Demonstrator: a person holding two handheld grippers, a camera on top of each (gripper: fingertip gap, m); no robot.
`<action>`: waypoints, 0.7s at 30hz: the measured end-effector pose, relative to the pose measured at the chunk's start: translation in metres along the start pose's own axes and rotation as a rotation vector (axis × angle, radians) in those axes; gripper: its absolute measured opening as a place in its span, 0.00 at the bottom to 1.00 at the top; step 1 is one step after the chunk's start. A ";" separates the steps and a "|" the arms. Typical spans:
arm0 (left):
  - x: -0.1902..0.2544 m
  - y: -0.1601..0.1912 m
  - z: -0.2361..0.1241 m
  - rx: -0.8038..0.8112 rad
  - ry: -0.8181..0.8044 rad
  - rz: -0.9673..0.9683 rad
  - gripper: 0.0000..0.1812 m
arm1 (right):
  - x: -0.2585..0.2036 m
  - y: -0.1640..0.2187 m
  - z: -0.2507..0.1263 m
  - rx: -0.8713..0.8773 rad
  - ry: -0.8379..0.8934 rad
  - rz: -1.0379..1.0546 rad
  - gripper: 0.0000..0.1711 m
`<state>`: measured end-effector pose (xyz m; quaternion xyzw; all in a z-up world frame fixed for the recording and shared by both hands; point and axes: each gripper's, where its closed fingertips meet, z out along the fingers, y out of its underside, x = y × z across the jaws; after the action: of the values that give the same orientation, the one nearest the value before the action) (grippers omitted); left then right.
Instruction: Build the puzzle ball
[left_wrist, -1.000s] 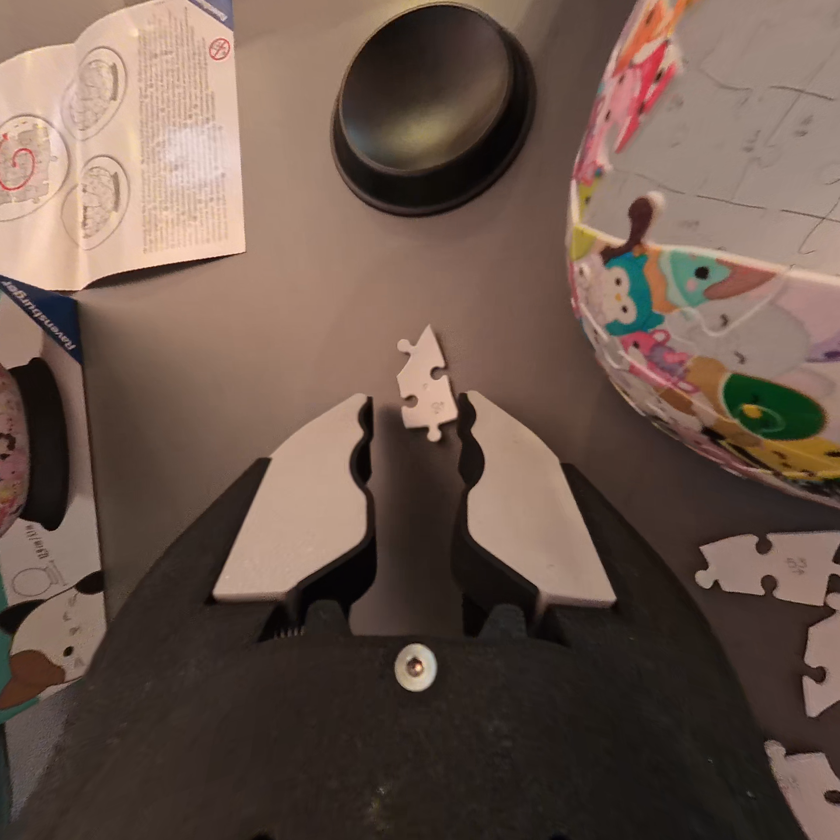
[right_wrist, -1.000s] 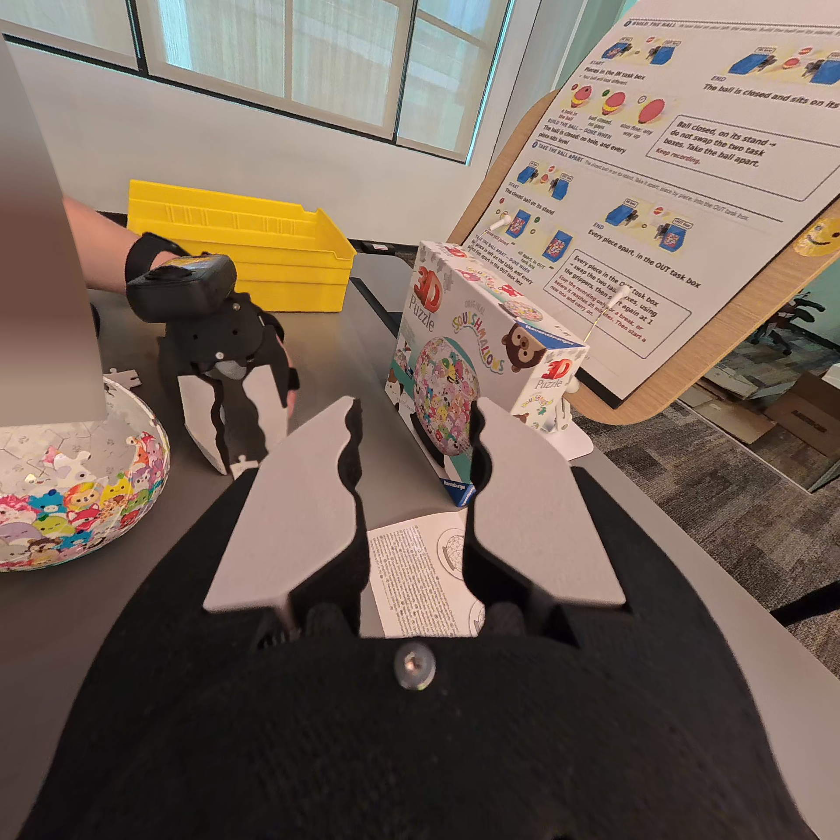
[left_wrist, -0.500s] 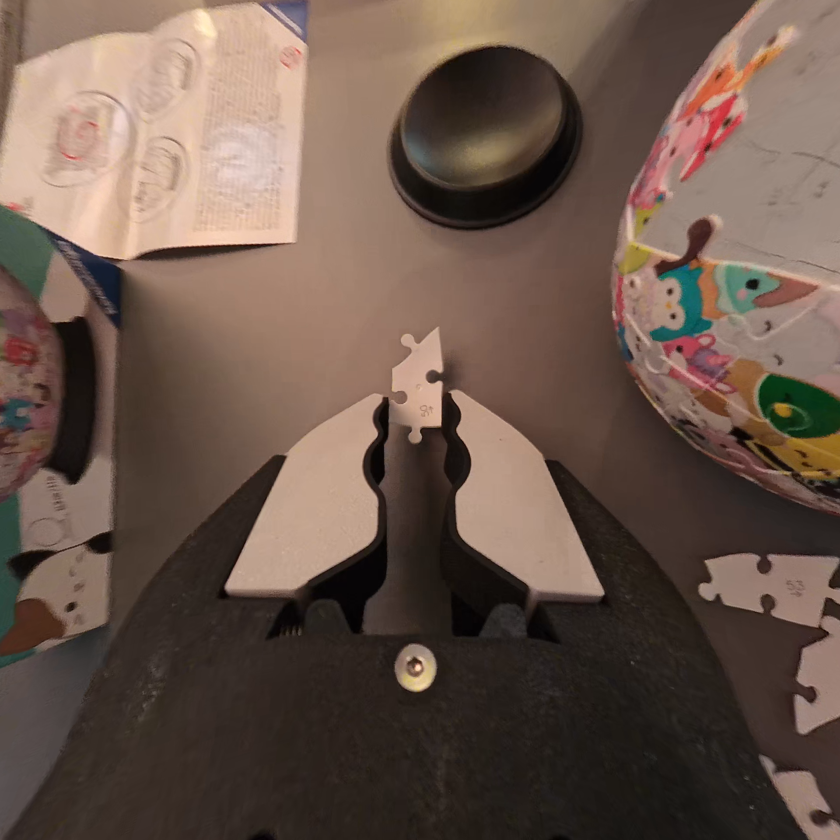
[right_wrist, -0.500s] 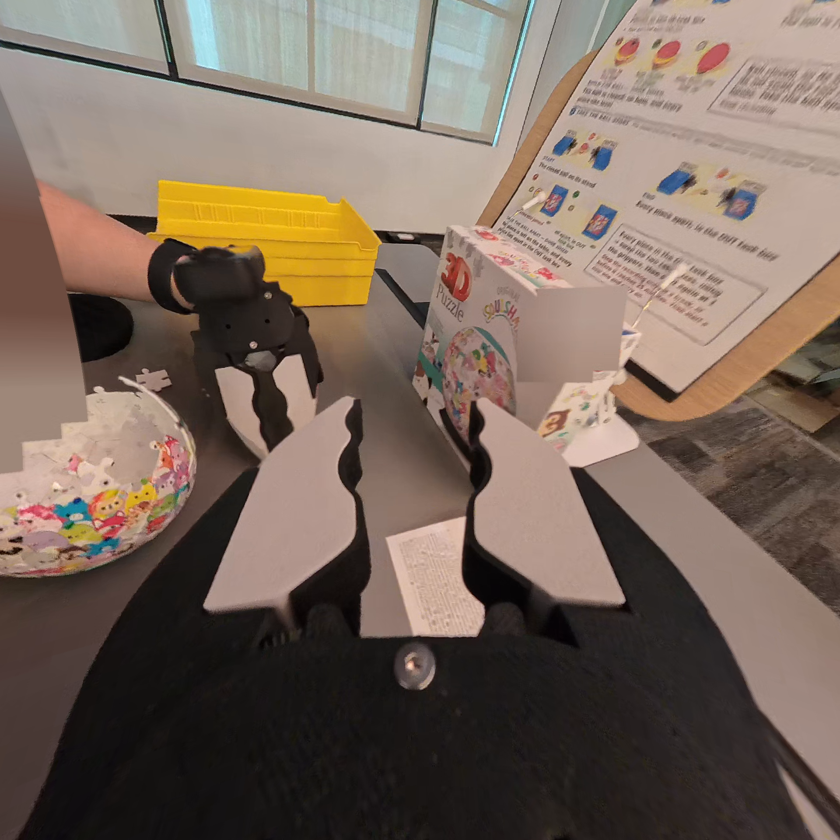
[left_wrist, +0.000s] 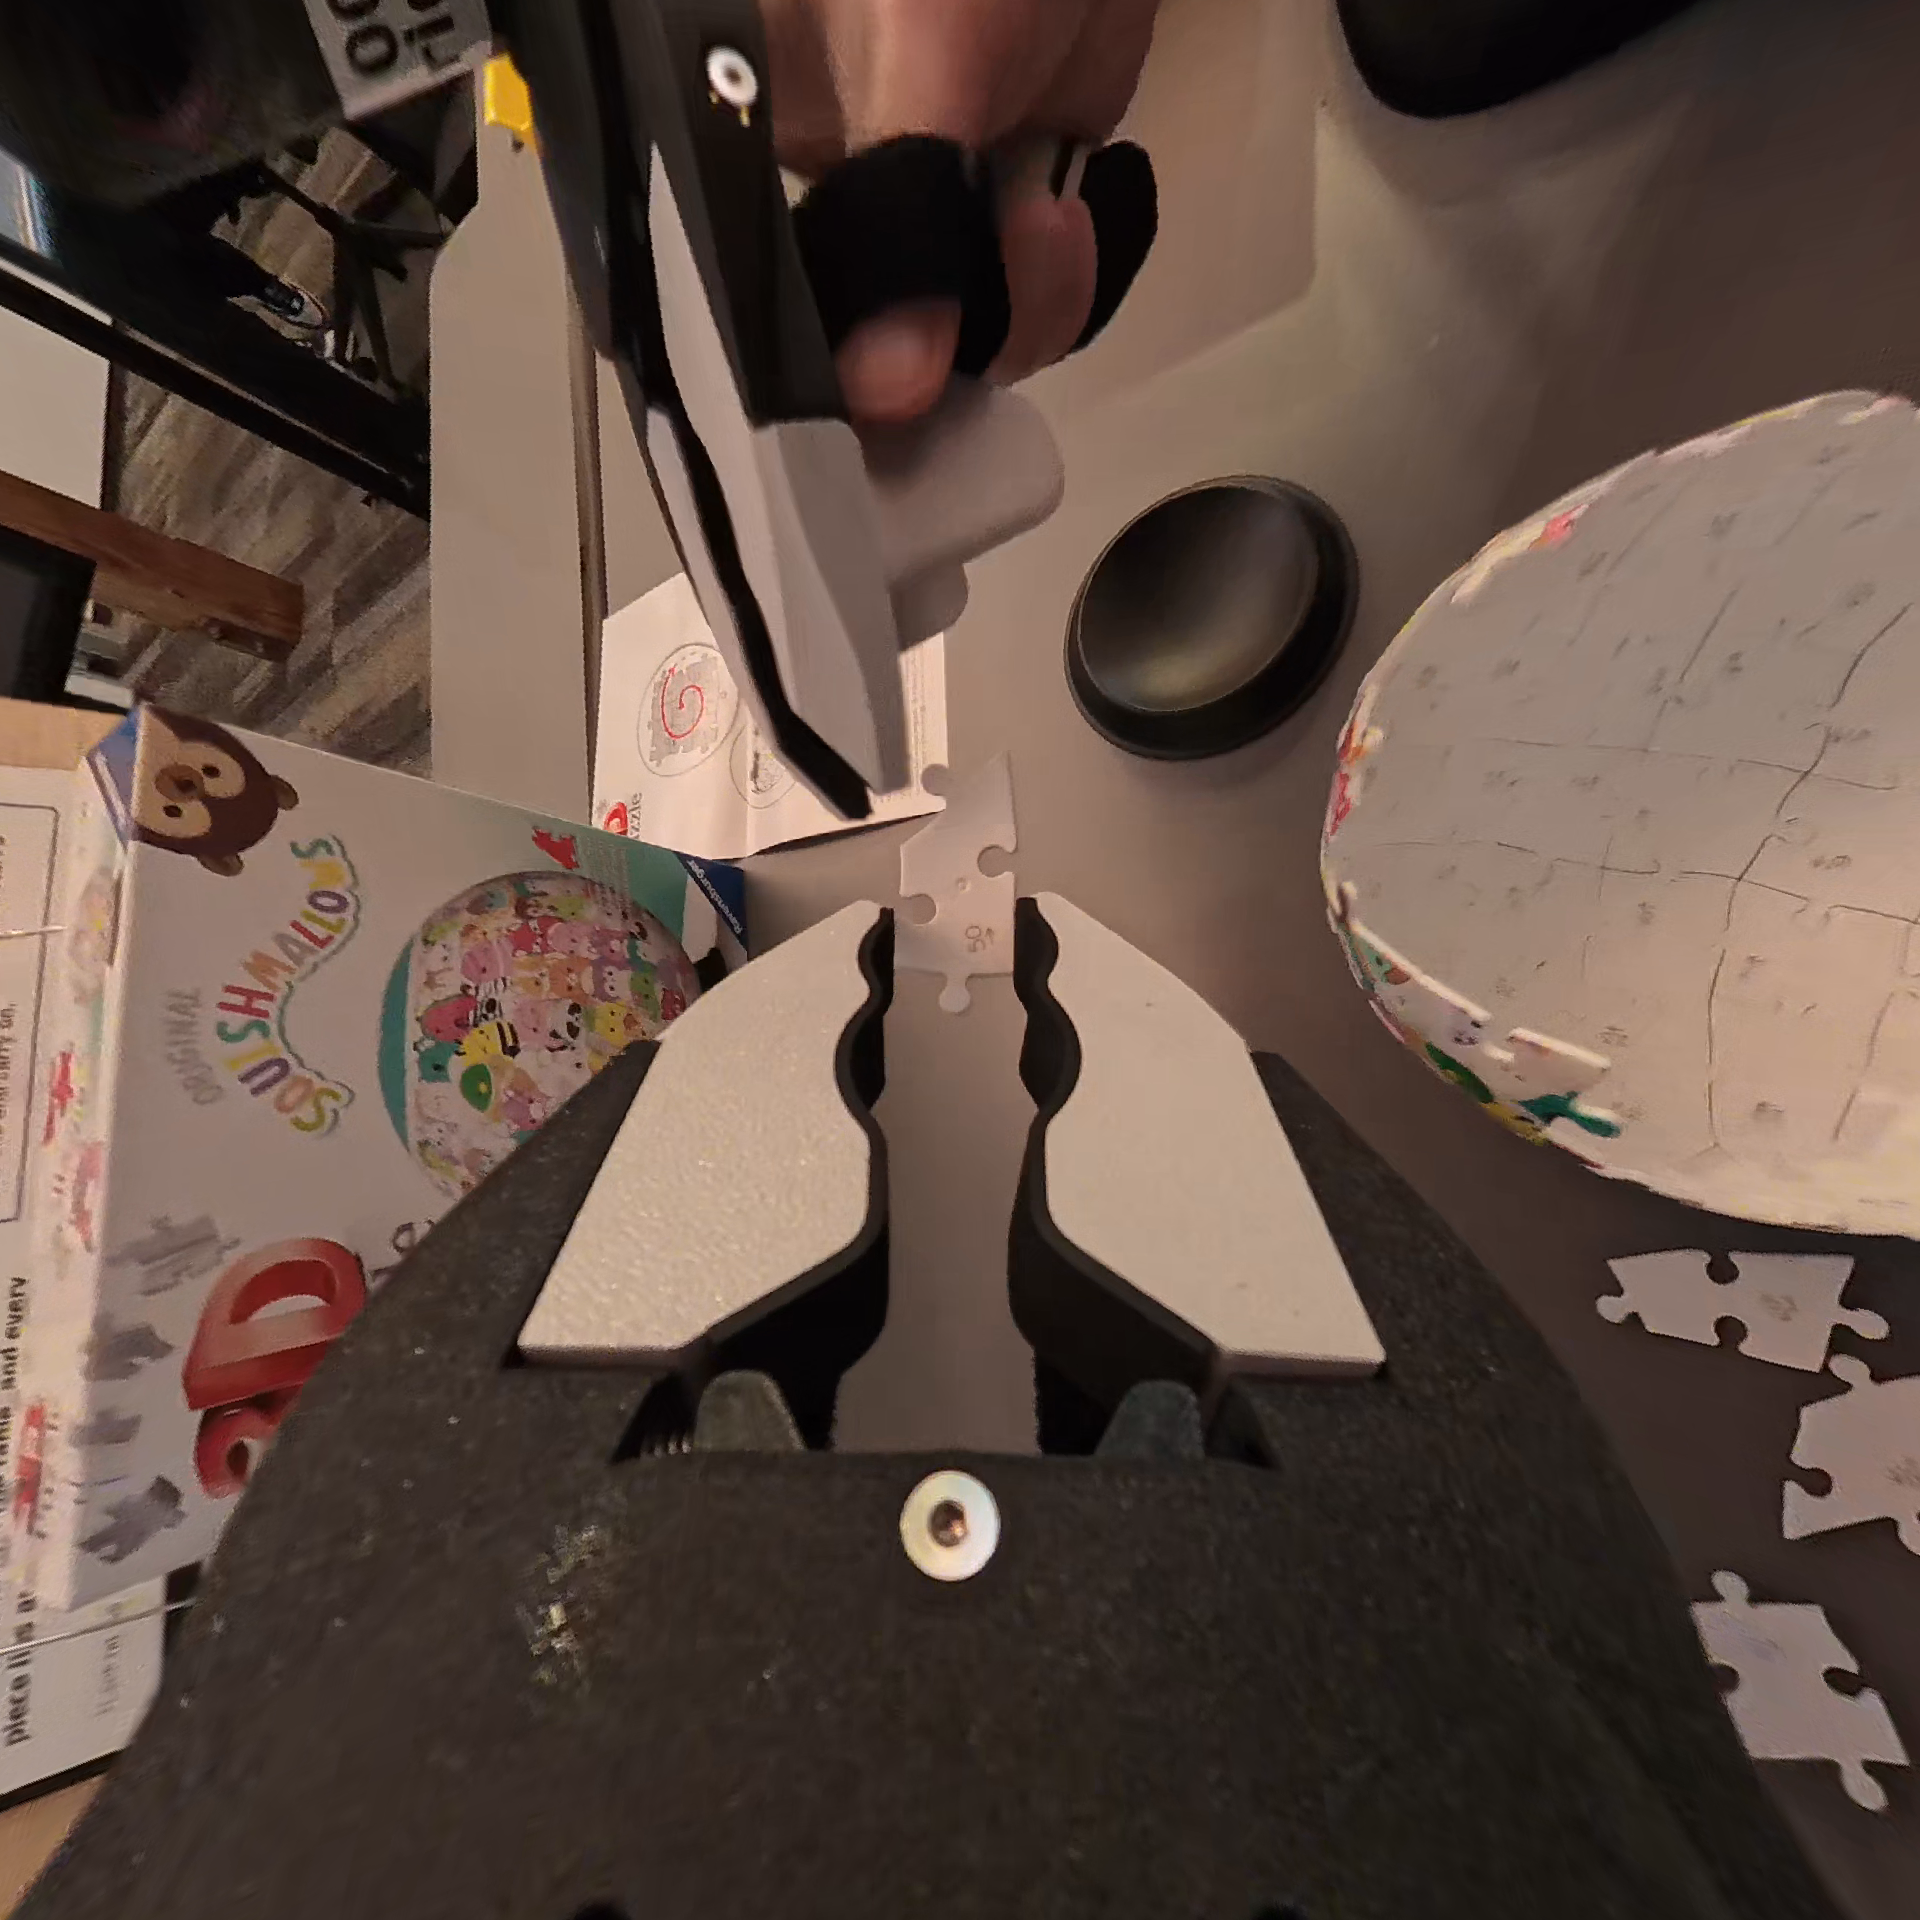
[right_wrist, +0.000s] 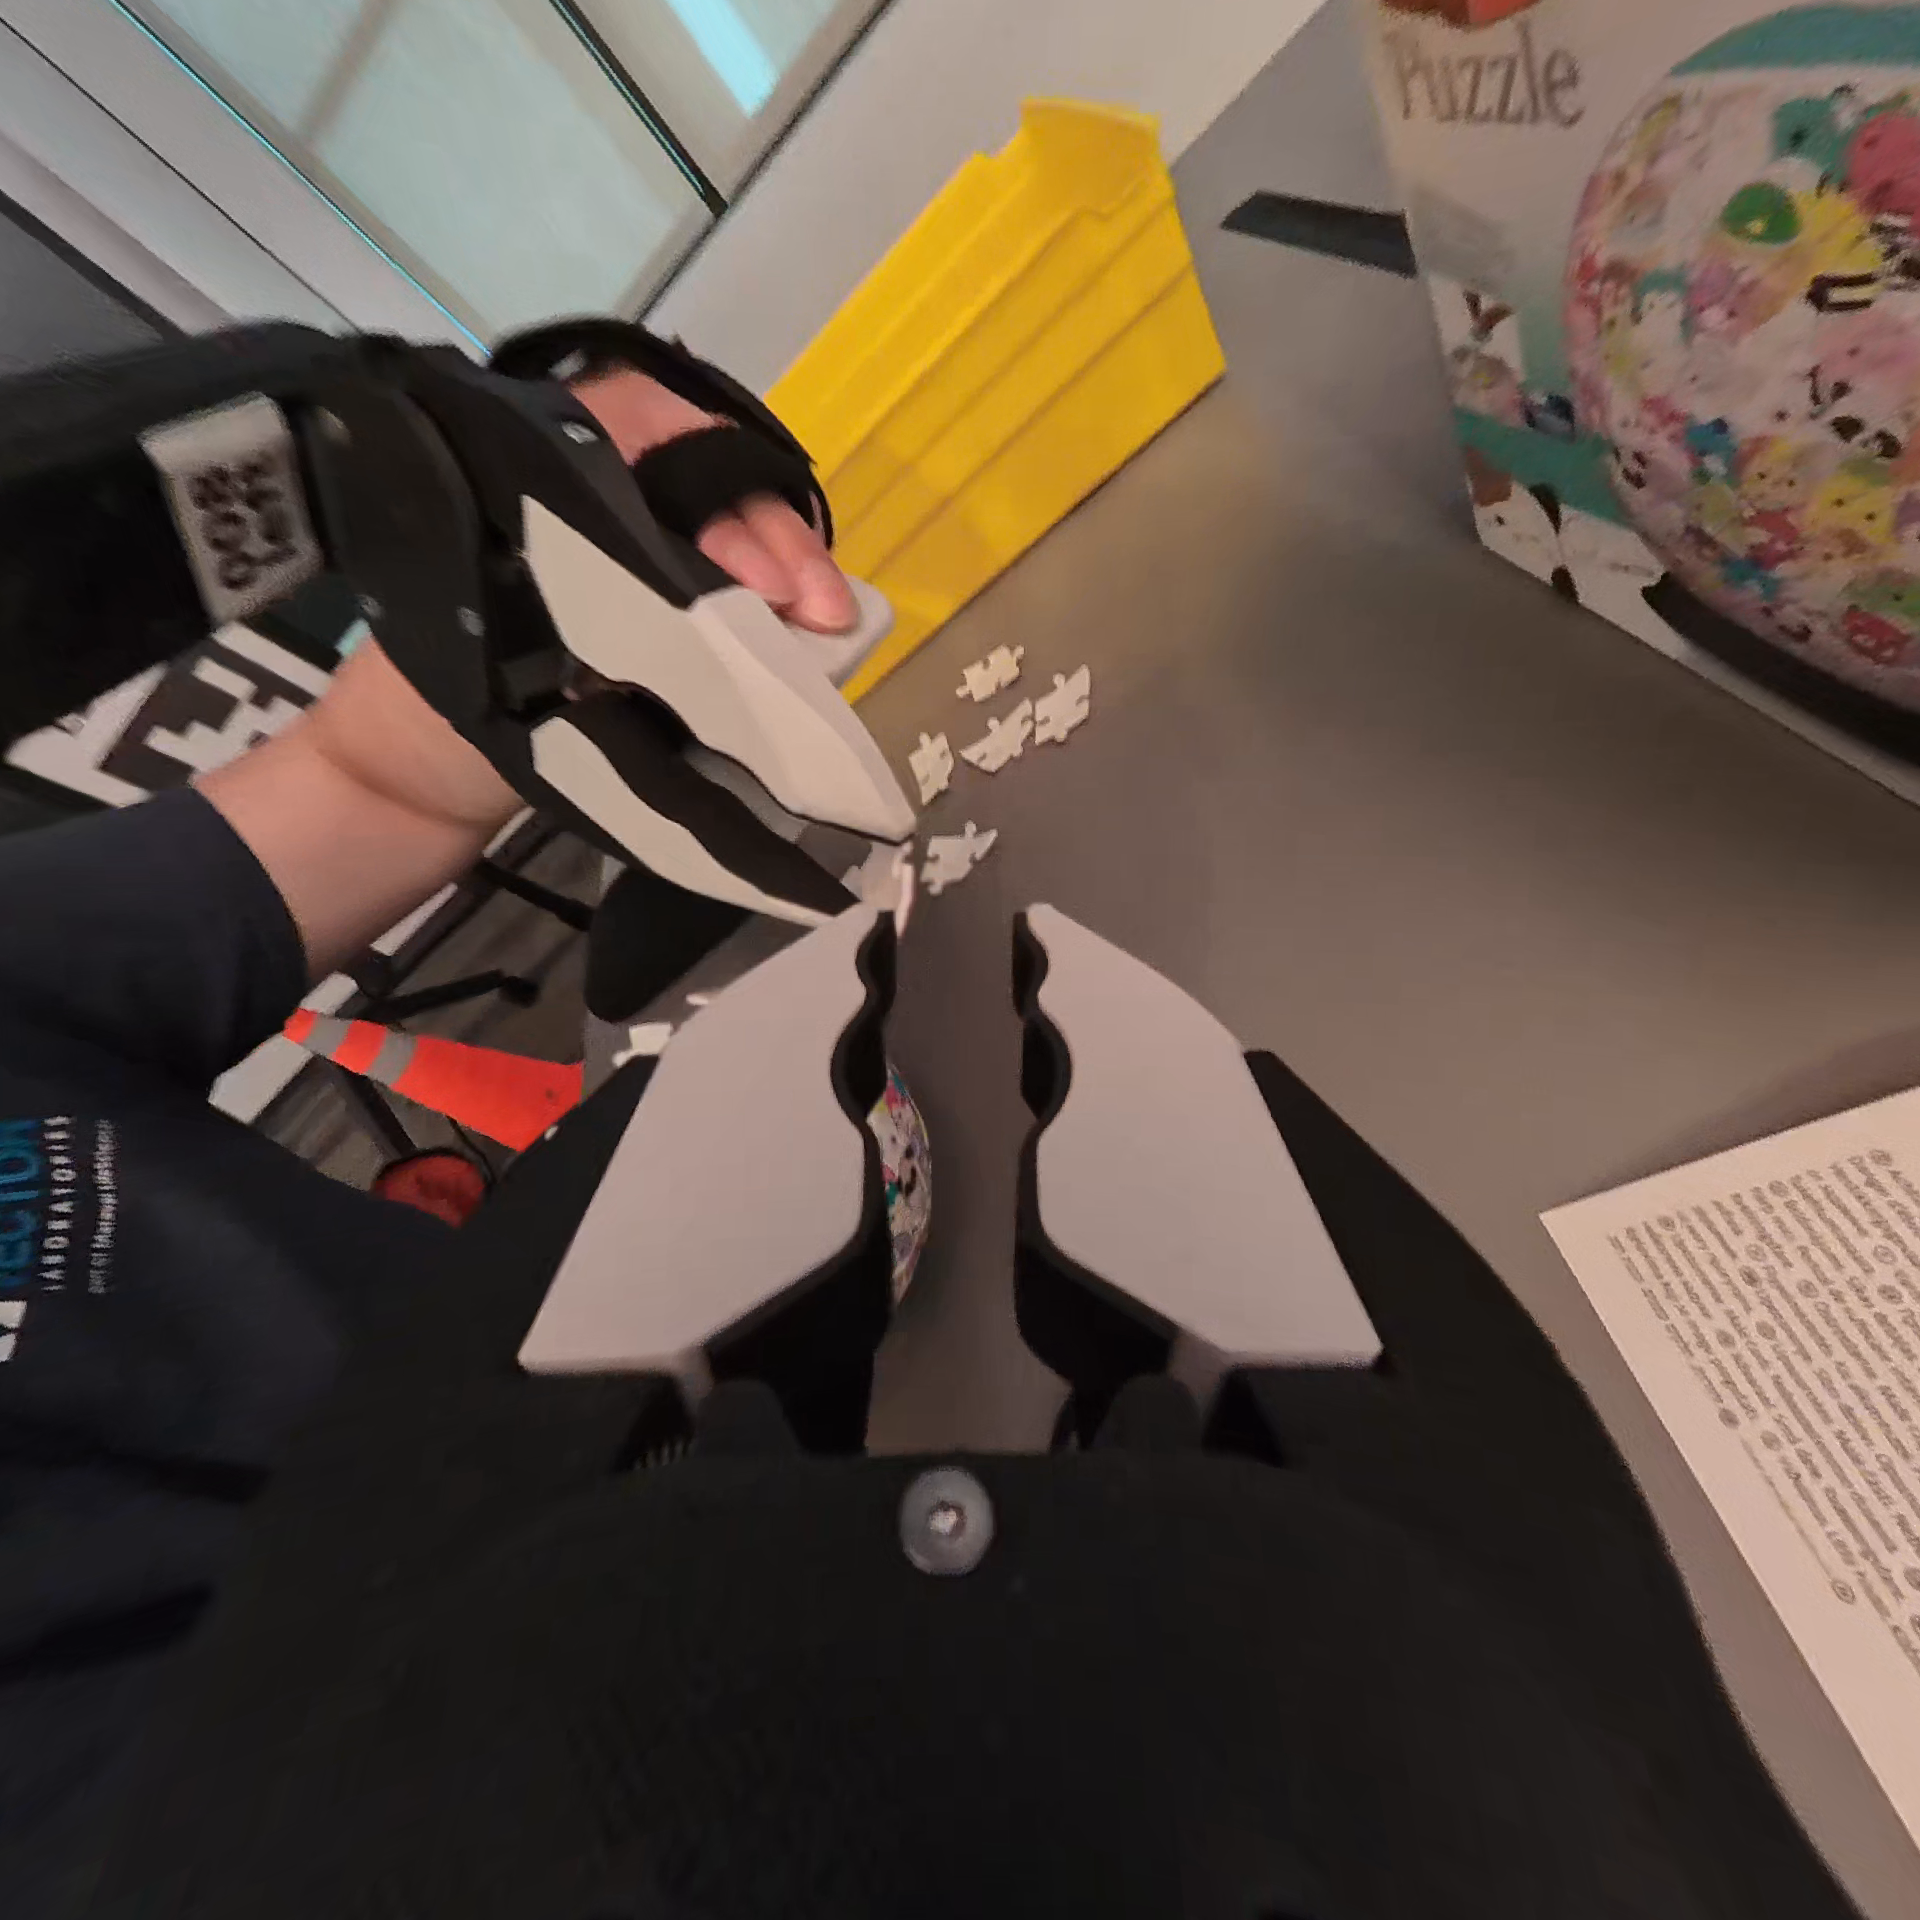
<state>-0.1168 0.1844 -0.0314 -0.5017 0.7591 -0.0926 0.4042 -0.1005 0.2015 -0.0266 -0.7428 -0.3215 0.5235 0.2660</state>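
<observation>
My left gripper (left_wrist: 954, 914) is shut on a white puzzle piece (left_wrist: 966, 852), blank side up, held by its lower end above the grey table. The right gripper (left_wrist: 860, 798) comes down from above with its tip beside the piece's upper left corner. In the right wrist view, my right gripper (right_wrist: 953, 930) has a narrow gap with nothing in it. There the left gripper (right_wrist: 883, 862) holds the piece (right_wrist: 896, 878) just off my left fingertip. The half-built puzzle ball (left_wrist: 1662, 831) lies open side up at the right.
The black ball stand (left_wrist: 1210, 618) sits behind the piece. The puzzle box (left_wrist: 364, 1039) and a leaflet (left_wrist: 675, 717) are at the left. Loose pieces (left_wrist: 1745, 1320) lie at the lower right. A yellow bin (right_wrist: 1018, 395) stands at the table's far side. My two grippers' fingertips are within a few centimetres of each other.
My left gripper closed on the puzzle piece and lifted it off the table. The right gripper swung over to it and its jaws narrowed.
</observation>
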 end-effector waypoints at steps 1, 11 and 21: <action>0.000 -0.002 0.000 -0.011 -0.006 0.012 0.12 | -0.002 0.003 0.002 -0.021 -0.003 0.001 0.14; -0.014 -0.004 0.001 -0.055 -0.097 -0.079 0.18 | -0.005 0.009 0.006 -0.041 -0.099 0.079 0.02; -0.010 -0.036 -0.054 0.226 -0.153 -0.753 0.15 | -0.055 -0.017 0.001 0.081 -0.187 -0.179 0.02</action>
<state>-0.1289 0.1612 0.0287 -0.7028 0.4748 -0.2798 0.4499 -0.1186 0.1709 0.0190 -0.6478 -0.3883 0.5772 0.3105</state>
